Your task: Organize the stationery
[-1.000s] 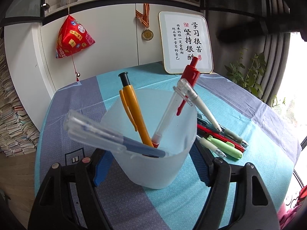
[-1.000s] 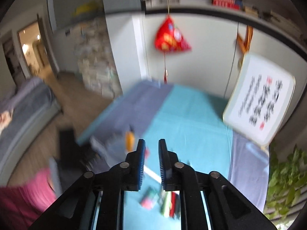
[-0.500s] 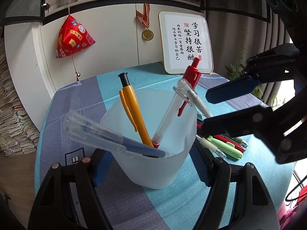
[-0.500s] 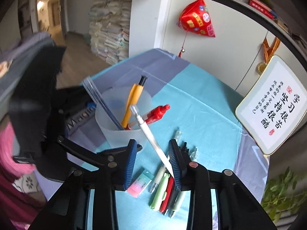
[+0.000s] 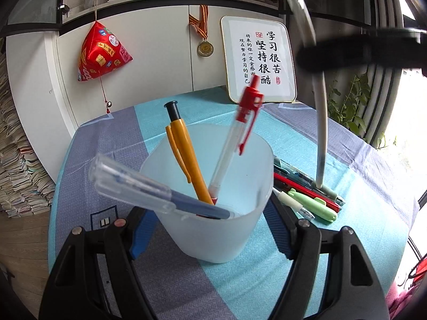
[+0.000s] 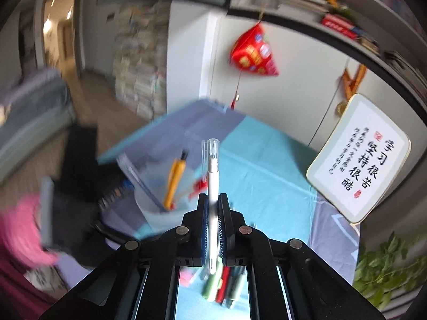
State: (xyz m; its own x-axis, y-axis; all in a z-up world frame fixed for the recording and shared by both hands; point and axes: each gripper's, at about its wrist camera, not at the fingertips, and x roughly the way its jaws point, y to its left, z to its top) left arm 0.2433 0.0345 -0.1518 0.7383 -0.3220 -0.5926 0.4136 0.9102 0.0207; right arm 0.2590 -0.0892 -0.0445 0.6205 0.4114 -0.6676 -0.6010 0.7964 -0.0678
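- Risk: silver pen (image 6: pixel 212 186) is pinched low on its barrel, with most of its length standing clear above the pads. A long free end like that could swing or pivot in the grip on the way to the cup (image 5: pixel 213 221).
- Risk: cup already holds an orange pen (image 5: pixel 186 157), a red-clip pen (image 5: pixel 234 144) and a clear-capped blue pen (image 5: pixel 149 189), all leaning across the mouth. An incoming tip may strike one and glance off the rim.
- Risk: the cup looks light, so a knock could tip it; the side grip guards against this.
- Right gripper (image 6: pixel 212 208): jaws closing, all but together, pads pressing the silver pen on both sides. Pen upright, clear cap uppermost, lifted off the tablecloth (image 5: pixel 347 144).
- Left gripper (image 5: pixel 210 229): partly open, blue pads against either side of the cup, which stands on the cloth.
- Remaining pens (image 5: pixel 309 189) lie in a cluster just beside the cup, not yet sorted.
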